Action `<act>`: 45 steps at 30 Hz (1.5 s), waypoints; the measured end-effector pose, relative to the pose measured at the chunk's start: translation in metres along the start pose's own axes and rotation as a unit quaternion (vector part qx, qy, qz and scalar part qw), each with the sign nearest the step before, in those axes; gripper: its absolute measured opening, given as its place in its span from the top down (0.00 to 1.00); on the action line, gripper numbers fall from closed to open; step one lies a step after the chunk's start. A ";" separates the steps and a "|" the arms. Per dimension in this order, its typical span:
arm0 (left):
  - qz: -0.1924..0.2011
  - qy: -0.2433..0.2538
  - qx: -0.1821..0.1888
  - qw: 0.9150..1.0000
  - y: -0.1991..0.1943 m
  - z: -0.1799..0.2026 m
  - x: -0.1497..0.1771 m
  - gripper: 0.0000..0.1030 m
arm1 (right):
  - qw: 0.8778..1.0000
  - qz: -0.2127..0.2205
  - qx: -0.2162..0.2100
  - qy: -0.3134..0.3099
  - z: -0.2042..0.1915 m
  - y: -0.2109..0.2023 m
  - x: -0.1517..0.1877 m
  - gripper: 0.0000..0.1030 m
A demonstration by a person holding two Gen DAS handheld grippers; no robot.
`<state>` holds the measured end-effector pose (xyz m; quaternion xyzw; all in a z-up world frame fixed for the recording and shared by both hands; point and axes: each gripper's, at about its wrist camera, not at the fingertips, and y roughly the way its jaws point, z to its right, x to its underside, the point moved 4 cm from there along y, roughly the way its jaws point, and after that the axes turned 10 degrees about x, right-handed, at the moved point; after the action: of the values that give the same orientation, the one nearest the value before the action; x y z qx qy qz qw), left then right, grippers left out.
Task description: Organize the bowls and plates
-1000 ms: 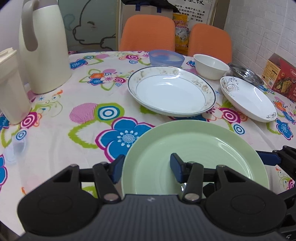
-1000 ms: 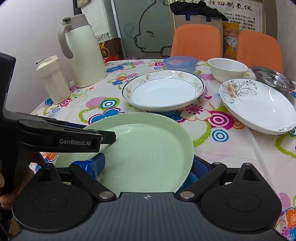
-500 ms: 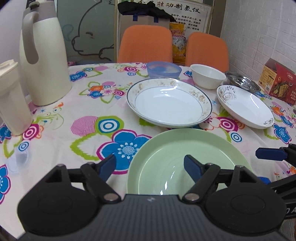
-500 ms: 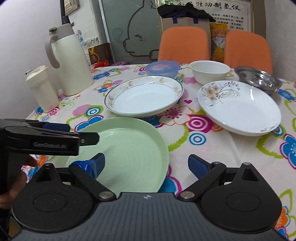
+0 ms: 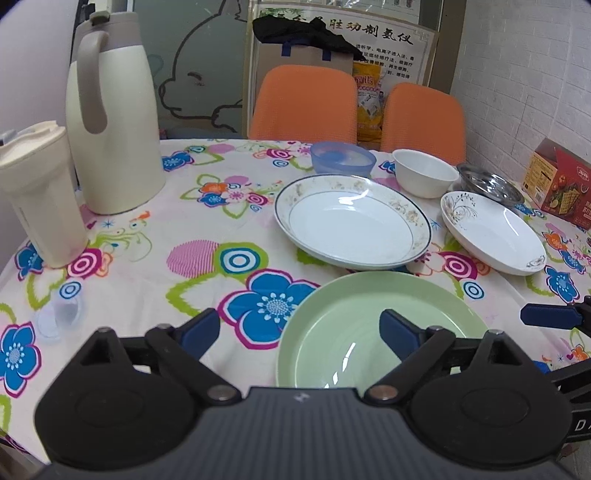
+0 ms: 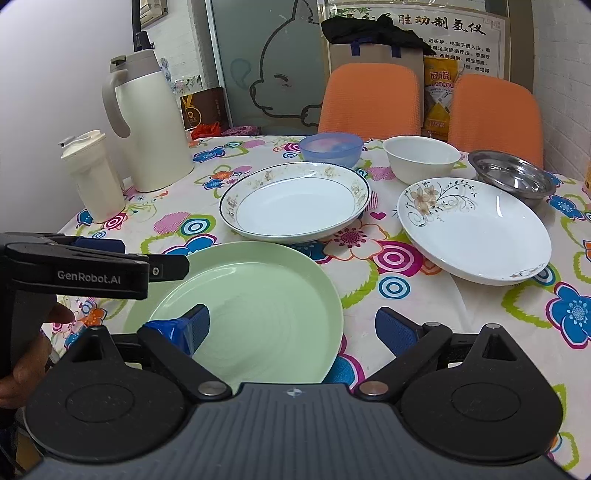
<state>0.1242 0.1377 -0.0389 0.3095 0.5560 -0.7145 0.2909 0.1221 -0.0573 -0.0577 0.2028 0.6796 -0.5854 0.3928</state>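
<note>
1. So far nothing is stacked: the green plate (image 6: 255, 306) lies flat on the table (image 5: 147, 266), nearest the person.
2. Beyond the green plate sit the gold-rimmed plate (image 6: 295, 201), floral plate (image 6: 476, 229), and three bowls, all apart.
3. Both the left gripper (image 5: 299, 330) and right gripper (image 6: 291, 328) stand spread wide, holding nothing.

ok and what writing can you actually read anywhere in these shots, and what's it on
"GenRobot.AI": side of the left gripper, seen from the right wrist.
"D": lone letter on the right gripper's body, the rest cut off.
Wall poster: large Chinese heading, small print too fine to read.
Yellow packet: Chinese characters, blurred.
Red box: print too small.
</note>
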 end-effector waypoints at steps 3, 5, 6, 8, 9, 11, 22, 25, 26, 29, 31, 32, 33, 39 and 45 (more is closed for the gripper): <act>0.006 -0.001 -0.007 1.000 0.005 -0.007 -0.014 0.10 | 1.000 0.001 0.001 -0.004 0.005 0.009 -0.011 0.18; 0.011 -0.002 -0.009 1.000 0.013 -0.012 -0.028 0.10 | 1.000 0.007 0.006 -0.008 0.009 0.017 -0.024 0.18; 0.013 -0.003 -0.010 1.000 0.018 -0.015 -0.035 0.10 | 1.000 0.012 0.009 -0.009 0.013 0.023 -0.032 0.18; 0.013 -0.007 -0.016 1.000 0.031 -0.021 -0.050 0.09 | 1.000 0.015 0.016 -0.011 0.018 0.037 -0.049 0.18; 0.012 -0.008 -0.015 1.000 0.040 -0.023 -0.059 0.09 | 1.000 0.015 0.018 -0.012 0.020 0.047 -0.059 0.18; 0.003 -0.016 -0.014 1.000 0.061 -0.030 -0.076 0.04 | 0.999 0.011 0.026 -0.016 0.023 0.069 -0.076 0.18; -0.046 0.008 -0.036 0.998 0.141 -0.036 -0.116 0.02 | 0.998 -0.040 0.027 -0.048 0.025 0.171 -0.106 0.18; -0.056 0.017 -0.035 0.998 0.150 -0.032 -0.115 0.02 | 0.997 -0.041 0.026 -0.054 0.021 0.176 -0.101 0.17; -0.059 0.018 -0.032 0.998 0.153 -0.031 -0.114 0.02 | 0.997 -0.040 0.027 -0.055 0.021 0.175 -0.101 0.17; -0.064 0.016 -0.028 0.997 0.156 -0.031 -0.111 0.02 | 0.998 -0.042 0.018 -0.051 0.017 0.171 -0.101 0.17; -0.062 0.013 -0.029 0.998 0.153 -0.034 -0.109 0.02 | 0.998 -0.054 -0.016 -0.043 0.009 0.171 -0.099 0.16; -0.061 0.011 -0.029 0.998 0.151 -0.036 -0.108 0.02 | 0.997 -0.057 -0.014 -0.040 0.005 0.170 -0.099 0.16; -0.061 0.009 -0.031 0.998 0.150 -0.038 -0.107 0.02 | 0.997 -0.055 -0.009 -0.047 0.001 0.170 -0.099 0.16; -0.068 -0.010 -0.018 0.997 0.149 -0.047 -0.102 0.02 | 0.998 -0.055 -0.020 -0.037 0.005 0.164 -0.094 0.17; -0.086 -0.005 -0.008 0.996 0.159 -0.040 -0.091 0.03 | 0.998 -0.034 -0.020 -0.055 0.005 0.163 -0.087 0.17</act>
<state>0.3081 0.1494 -0.0742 0.2549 0.5842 -0.7341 0.2340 0.2965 -0.0083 -0.0940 0.1394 0.6751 -0.5952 0.4130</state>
